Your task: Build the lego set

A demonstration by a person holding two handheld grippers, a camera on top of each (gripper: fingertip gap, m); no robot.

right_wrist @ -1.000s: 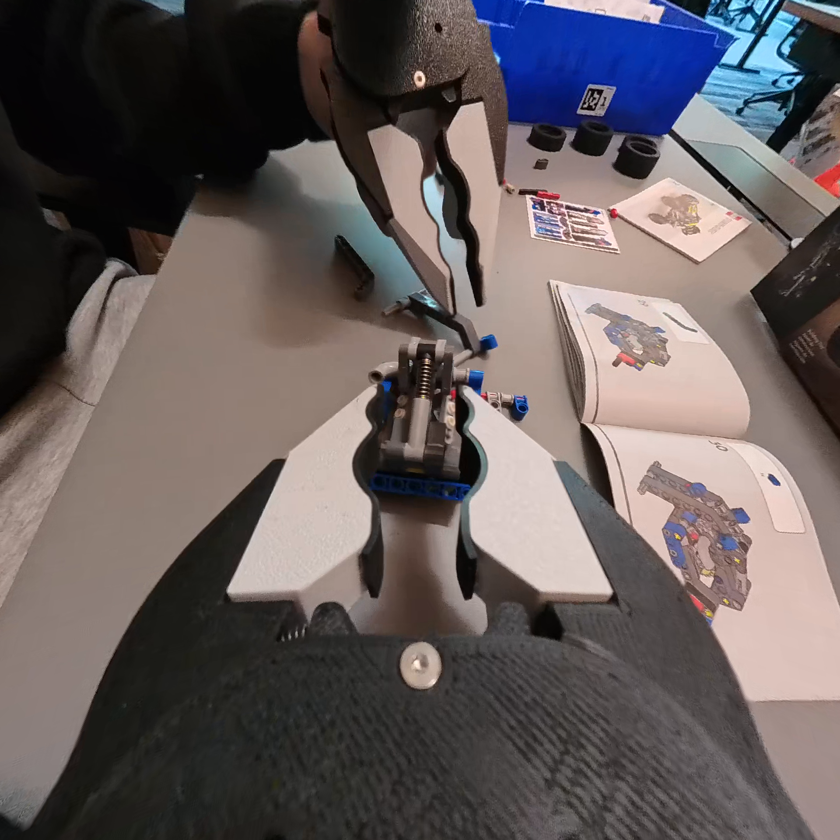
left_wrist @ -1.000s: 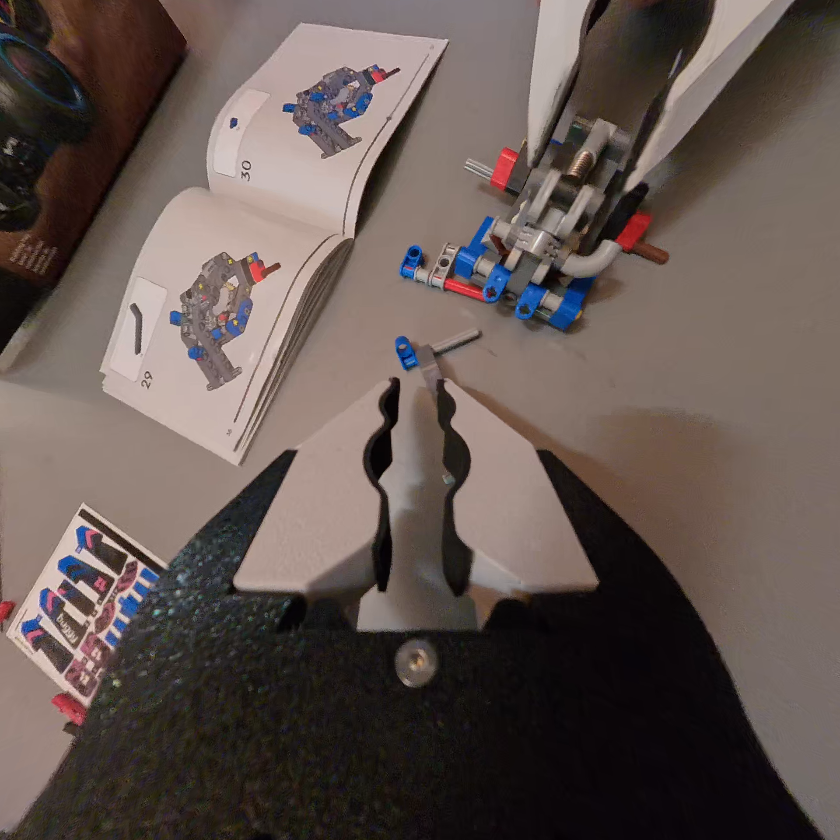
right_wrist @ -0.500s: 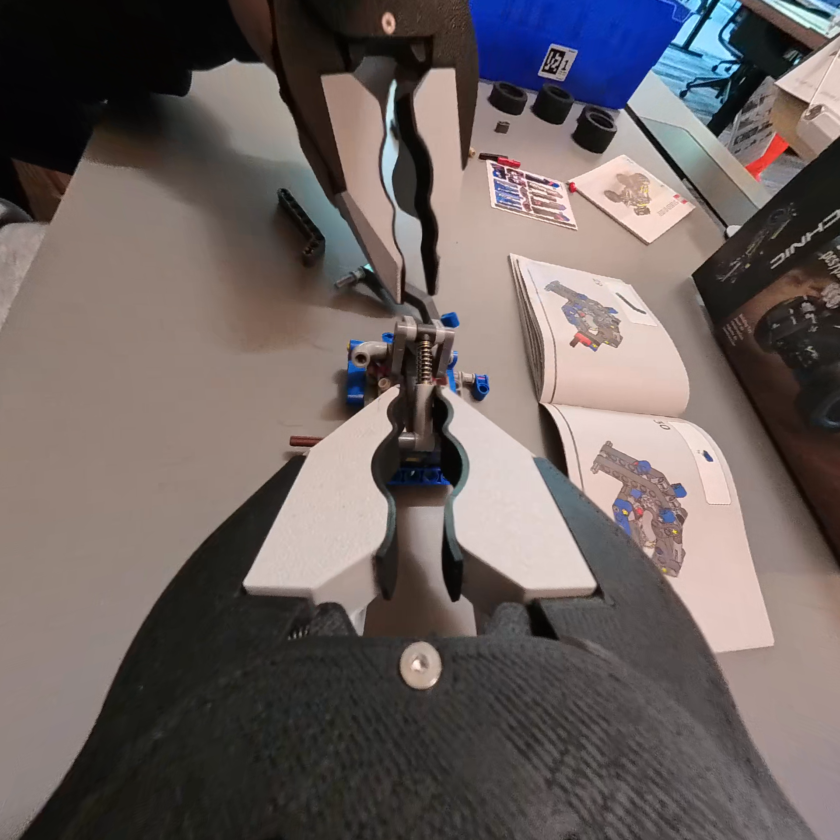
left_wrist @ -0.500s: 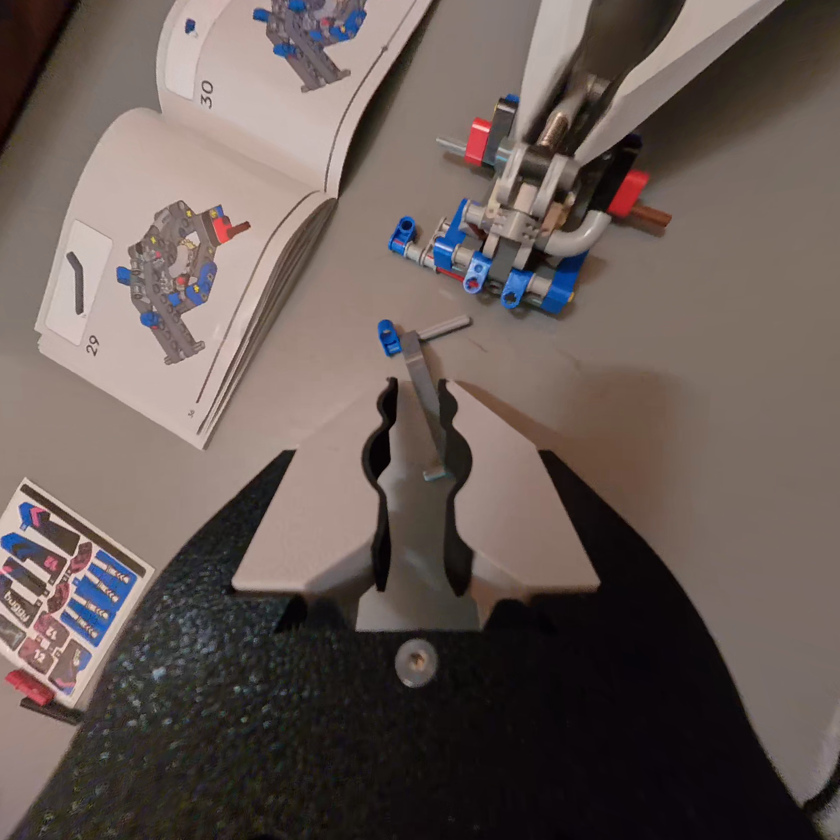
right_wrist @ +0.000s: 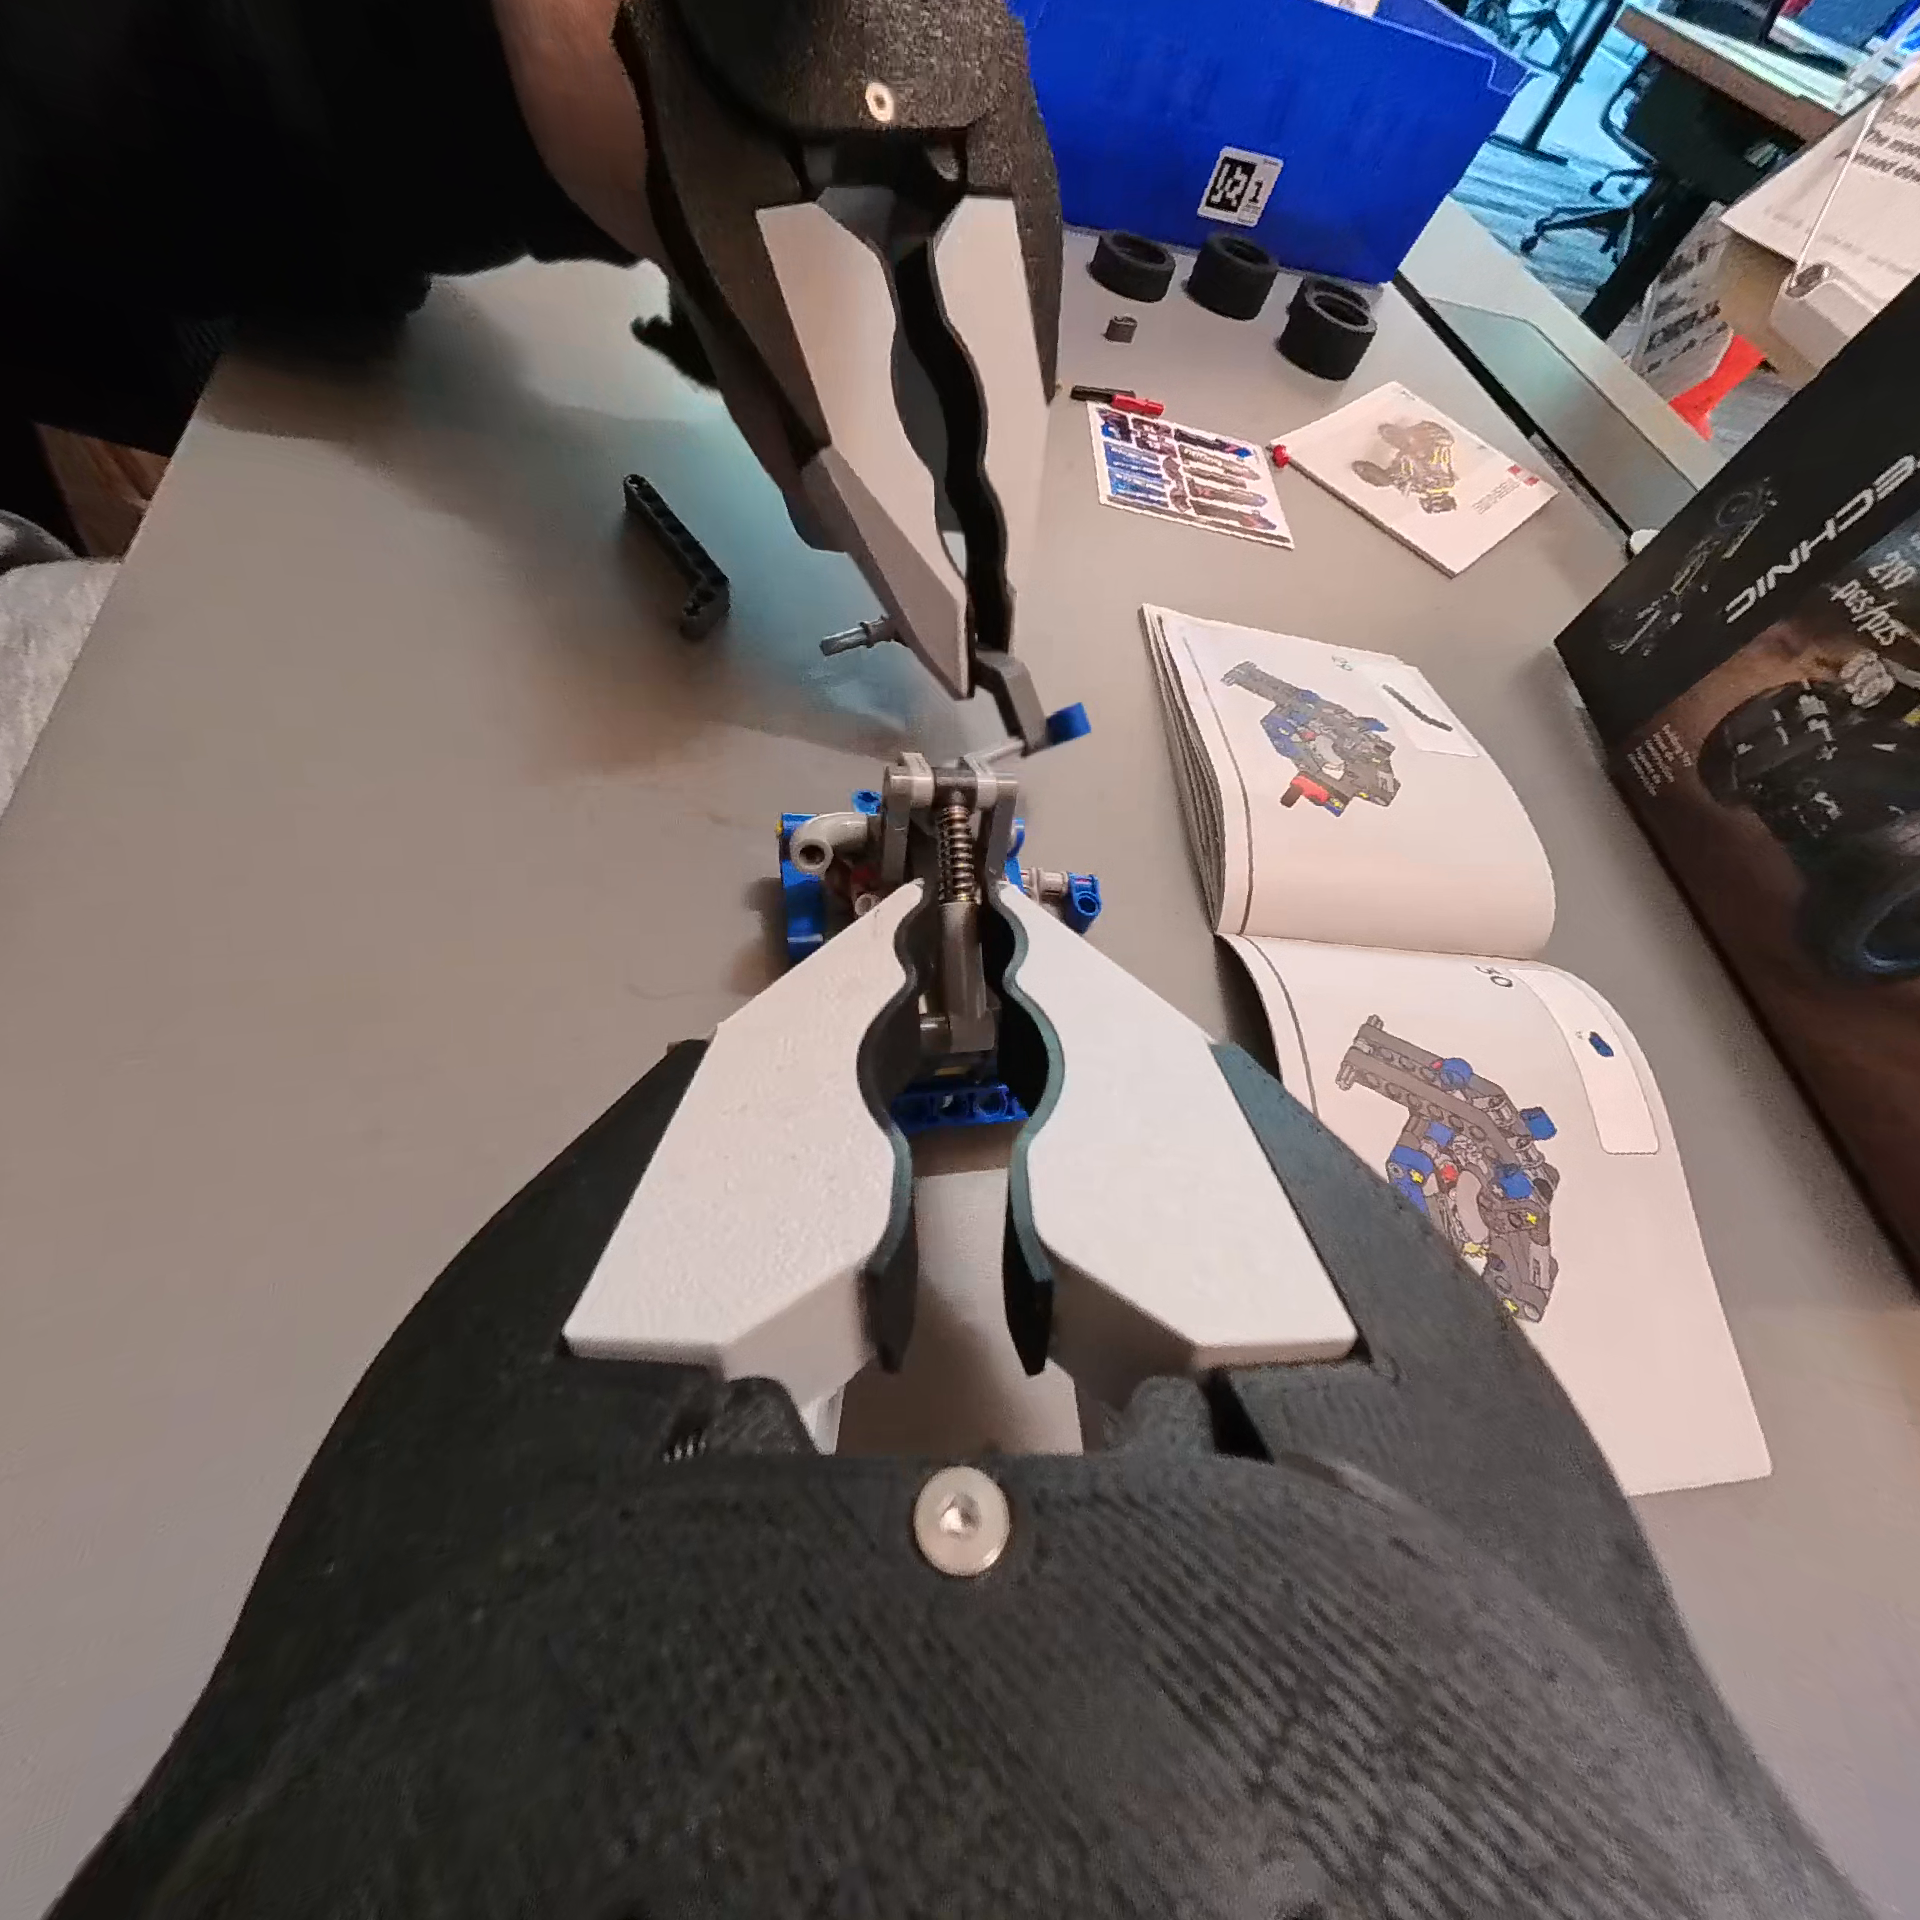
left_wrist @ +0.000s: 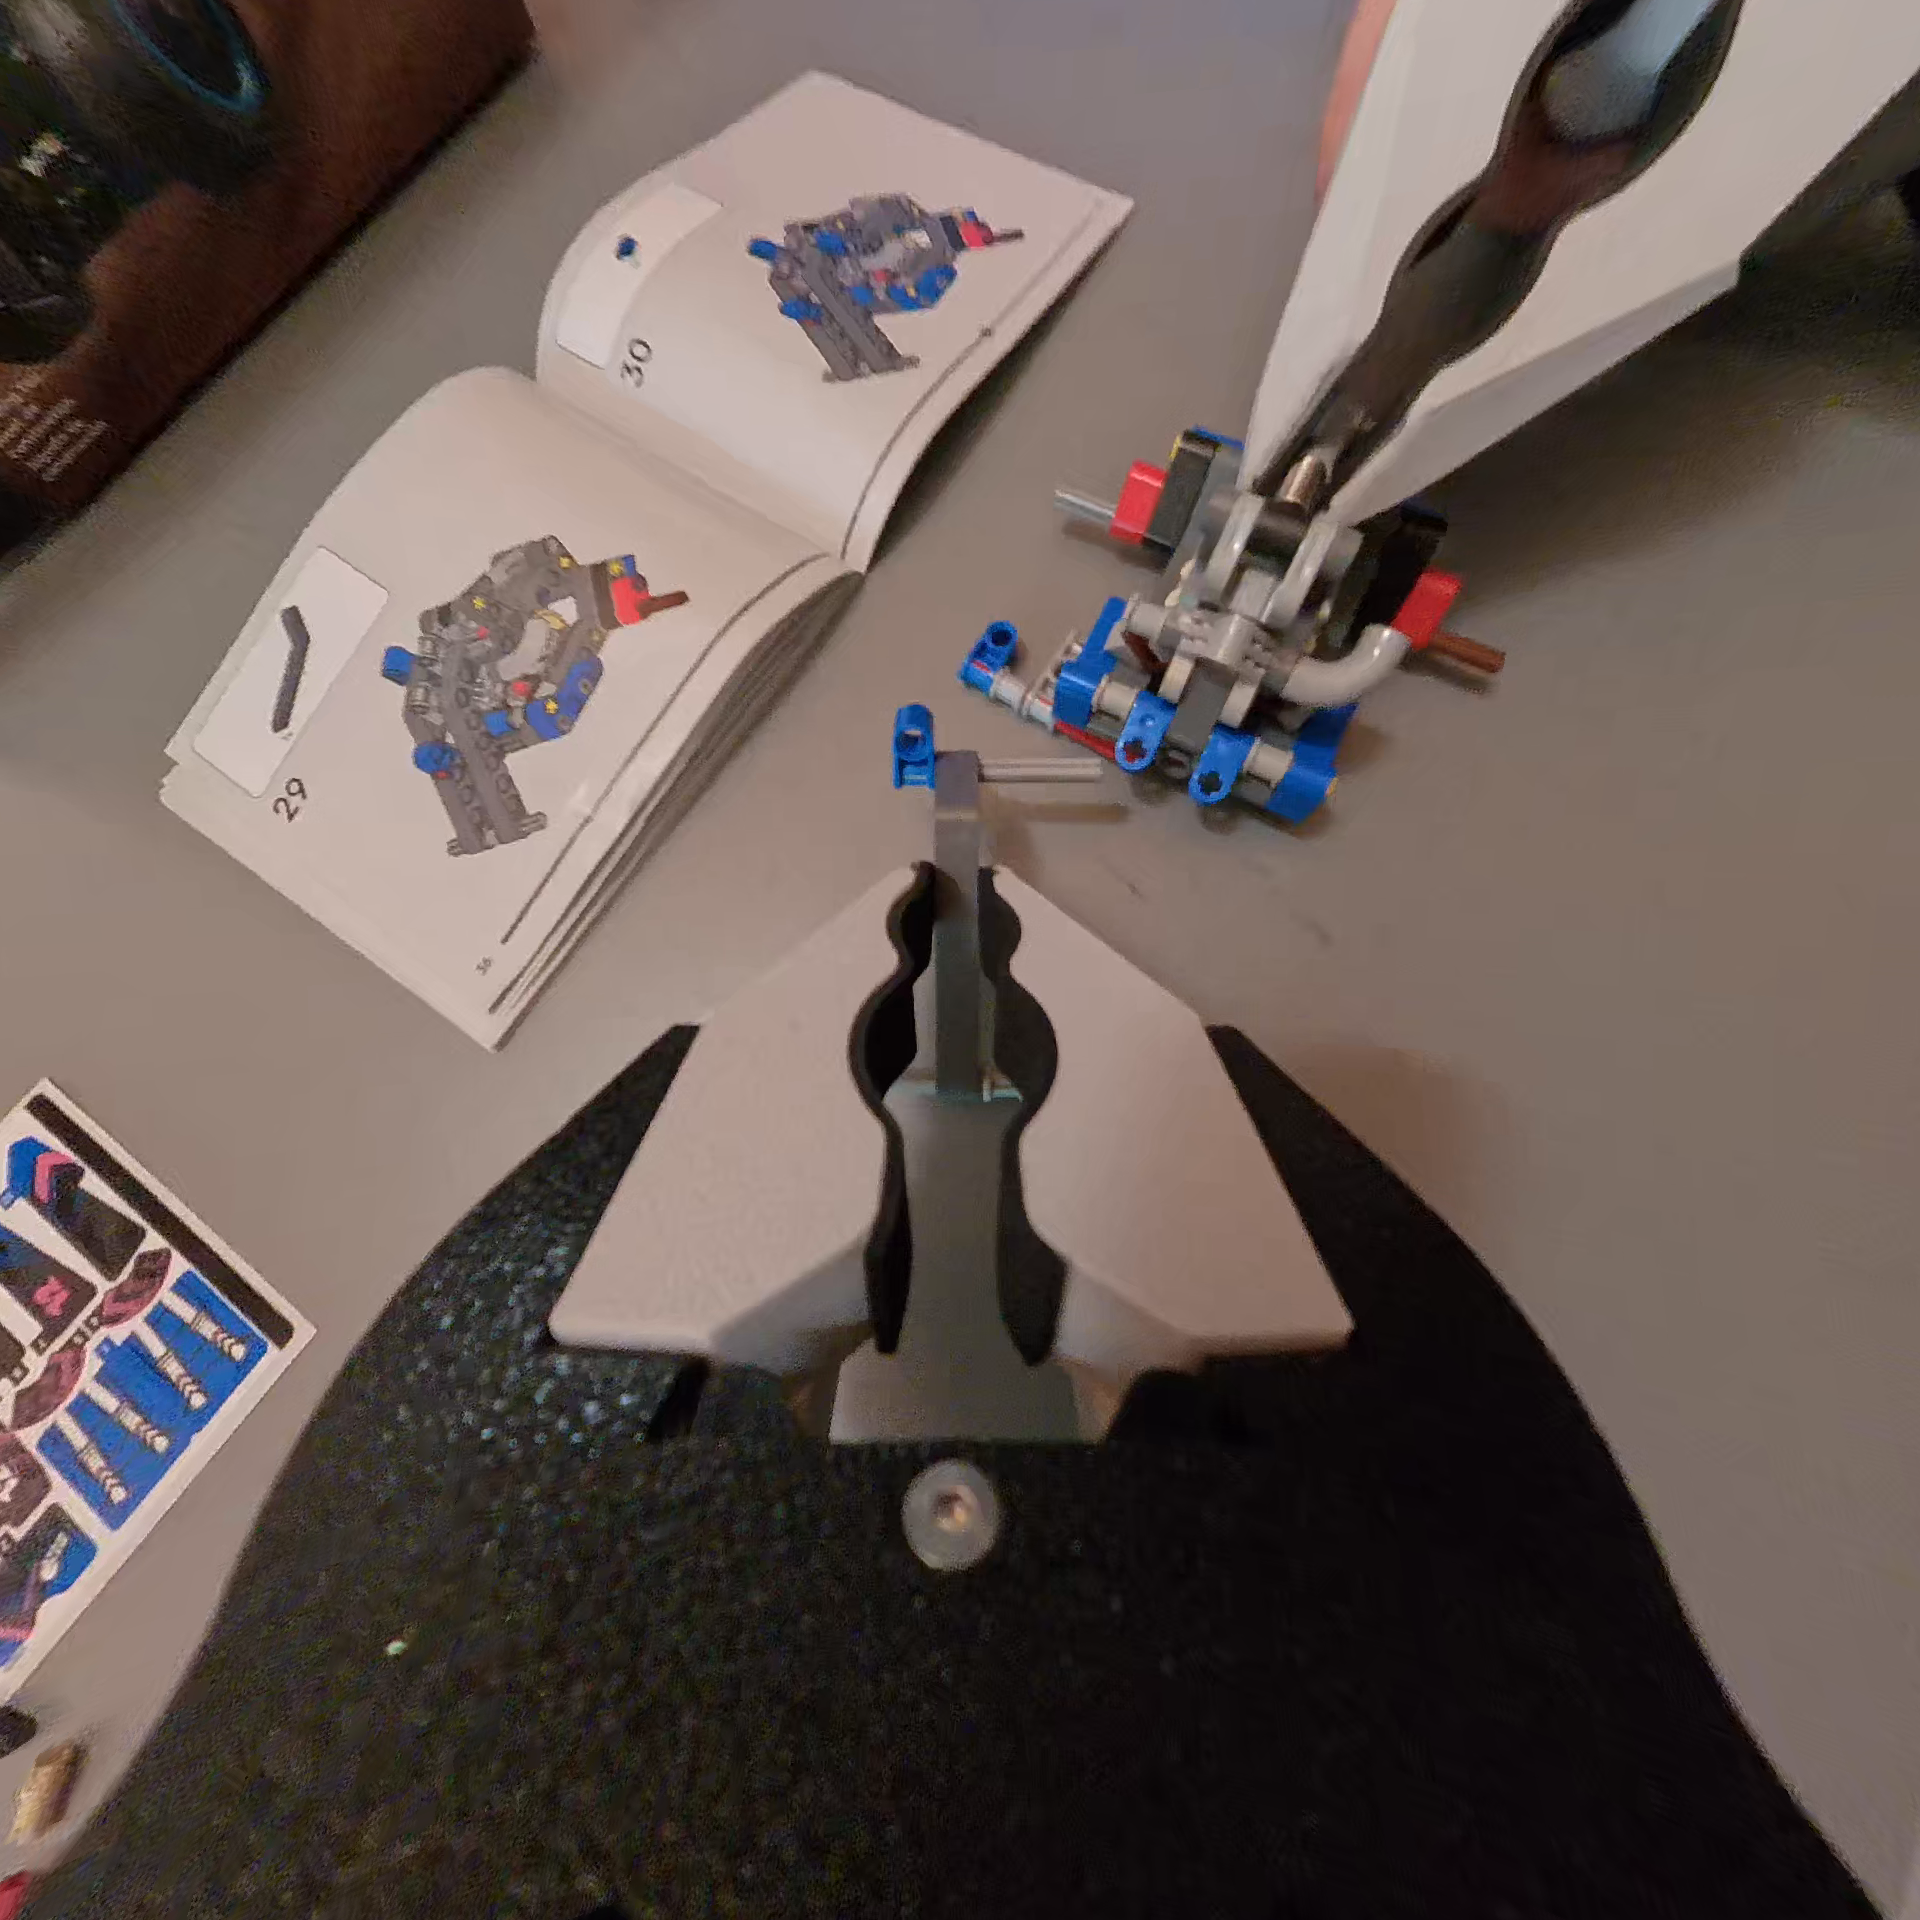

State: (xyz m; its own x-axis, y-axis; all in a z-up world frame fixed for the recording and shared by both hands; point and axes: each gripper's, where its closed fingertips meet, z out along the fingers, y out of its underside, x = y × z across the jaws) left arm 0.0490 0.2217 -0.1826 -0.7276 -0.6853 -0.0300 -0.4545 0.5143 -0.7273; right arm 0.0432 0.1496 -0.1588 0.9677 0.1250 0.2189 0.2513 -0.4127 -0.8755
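My left gripper is shut on a grey beam that carries a blue connector and a thin grey axle at its far end. In the right wrist view the left gripper hangs just behind the model and holds the beam close to the model's top. The part-built blue and grey lego model stands on the grey table. My right gripper is shut on the model at its upright spring strut; it also shows in the left wrist view.
An open instruction booklet lies left of the model, with a sticker sheet nearer. The right wrist view shows a black angled beam, a grey pin, black tyres, a blue bin, a small leaflet and the set's dark box.
My right gripper has drawn back along the model and narrowed onto the spring strut. My left gripper has brought the grey beam closer to the model's top.
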